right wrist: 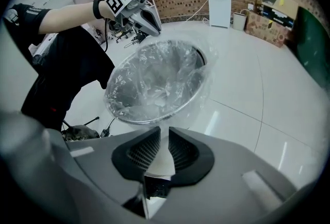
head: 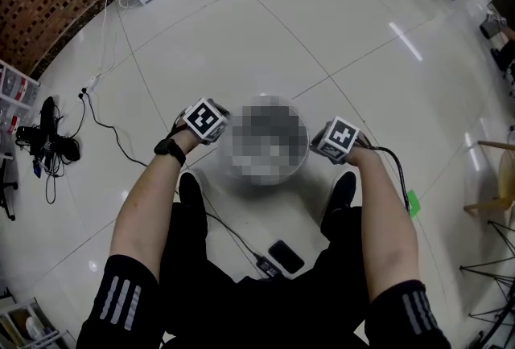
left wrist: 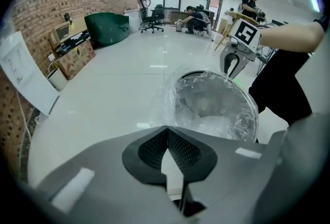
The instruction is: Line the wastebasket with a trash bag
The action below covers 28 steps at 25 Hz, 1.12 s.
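**Clear bag in the round basket, both grippers on its edge**

The basket (right wrist: 135, 116) is round with a shiny rim. It sits on the white tile floor (head: 322, 34) right in front of the person's feet, dead centre in the head view, though that view doesn't show the basket itself.

The bag (right wrist: 154, 78) is thin clear plastic, super crinkly and full of glare. It's sunk down inside the basket, and you can see the wall straight through it. The top edge flares out past the rim in a loose, wrinkled skirt. It isn't pulled tight anywhere I can see.

The left gripper (left wrist: 165, 129) is at the basket's 9 o'clock. Its jaw tips are pressed together, and the film hanging off the near rim drops right down to them. It looks like they're pinching the bag's edge, but the plastic is so clear I can't spot it between the pads.

The right gripper (right wrist: 162, 132) is at 3 o'clock, straight across from the other one. Its jaws are a thin slit apart, with a pale strip of film running from the rim down into the gap, so they're clamped on the bag.

A phone (head: 286, 256) lies on the floor at the basket's 6 o'clock, between the person's legs.
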### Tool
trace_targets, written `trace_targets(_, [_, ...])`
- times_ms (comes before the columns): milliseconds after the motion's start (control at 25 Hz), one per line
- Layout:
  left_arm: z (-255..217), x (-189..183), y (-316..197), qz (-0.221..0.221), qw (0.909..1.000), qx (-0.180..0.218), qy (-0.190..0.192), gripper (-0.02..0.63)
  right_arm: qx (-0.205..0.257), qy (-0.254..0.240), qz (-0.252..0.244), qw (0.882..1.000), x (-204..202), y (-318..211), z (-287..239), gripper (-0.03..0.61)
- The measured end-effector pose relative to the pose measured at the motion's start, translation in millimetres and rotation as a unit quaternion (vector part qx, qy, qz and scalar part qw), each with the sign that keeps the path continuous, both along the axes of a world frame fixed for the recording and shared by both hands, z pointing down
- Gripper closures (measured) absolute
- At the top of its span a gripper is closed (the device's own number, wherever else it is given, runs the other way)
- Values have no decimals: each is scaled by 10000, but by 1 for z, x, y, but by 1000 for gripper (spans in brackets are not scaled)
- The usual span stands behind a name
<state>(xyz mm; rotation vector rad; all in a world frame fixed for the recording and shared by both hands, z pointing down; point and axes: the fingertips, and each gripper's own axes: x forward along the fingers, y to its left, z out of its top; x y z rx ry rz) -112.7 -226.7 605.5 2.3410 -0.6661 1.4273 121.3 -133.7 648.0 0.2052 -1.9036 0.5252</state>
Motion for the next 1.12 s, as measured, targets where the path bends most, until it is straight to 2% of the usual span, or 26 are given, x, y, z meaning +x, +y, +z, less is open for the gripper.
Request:
trace_targets(200, [5, -15, -17, -338, 9993, 145, -33, 618, 42, 78, -1, 10000, 6, 1, 5, 520])
trace_targets(400, [36, -23, -28, -704, 9975, -95, 24, 618, 246, 159, 14, 9996, 8, -7, 13, 520])
trace_targets(560, [69, -16, -28, -657, 9974, -302, -44, 618, 387, 159, -127, 9990, 1, -9, 16, 520])
trace_targets(640, [80, -11, -31, -660, 9973, -306, -10, 617, 322, 380, 24, 9988, 11, -9, 29, 520])
trace_targets(760, [88, 2, -38, -747, 9967, -273, 173, 618, 511, 297, 210, 9980, 11, -21, 32, 520])
trace_targets(880, [96, 11, -39, -760, 9957, -422, 314, 618, 393, 392, 317, 9980, 18, -20, 40, 520])
trace_targets(1120, [99, 0, -36, -610, 9956, -636, 327, 598, 188, 682, 251, 9972, 30, -19, 42, 520])
